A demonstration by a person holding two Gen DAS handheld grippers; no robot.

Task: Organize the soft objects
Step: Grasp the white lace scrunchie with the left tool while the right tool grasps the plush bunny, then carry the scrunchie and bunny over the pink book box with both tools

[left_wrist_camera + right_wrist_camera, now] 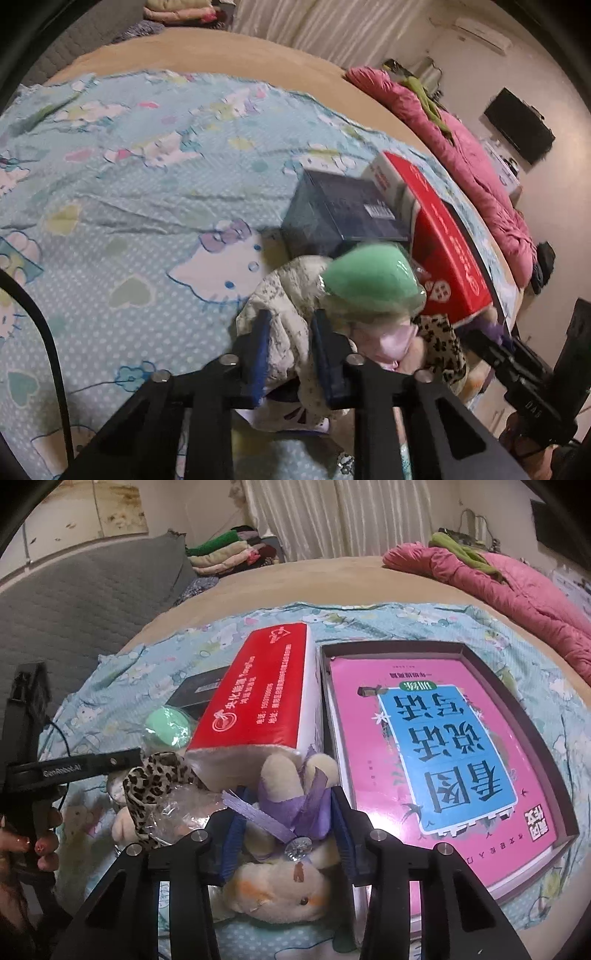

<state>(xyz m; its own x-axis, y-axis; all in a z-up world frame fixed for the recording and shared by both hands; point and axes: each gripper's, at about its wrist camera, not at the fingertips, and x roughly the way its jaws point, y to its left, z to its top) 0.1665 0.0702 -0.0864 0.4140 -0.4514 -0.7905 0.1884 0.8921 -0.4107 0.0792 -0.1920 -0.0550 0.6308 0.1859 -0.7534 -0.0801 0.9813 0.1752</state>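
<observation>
The left gripper (286,325) has its jaws pinched on a pale floral cloth (291,295), bunched at six o'clock of the dark box (343,214), while the right gripper (286,812) has its jaws drawn in around a cream plush bunny (284,871) with a purple ribbon, lying at six o'clock of the red tissue pack (258,701). Risk here: the green sponge (369,275) sits on the heap right at the cloth, so a lift may well tumble it. On the right, the ribbon could slip out, leaving the bunny behind.
</observation>
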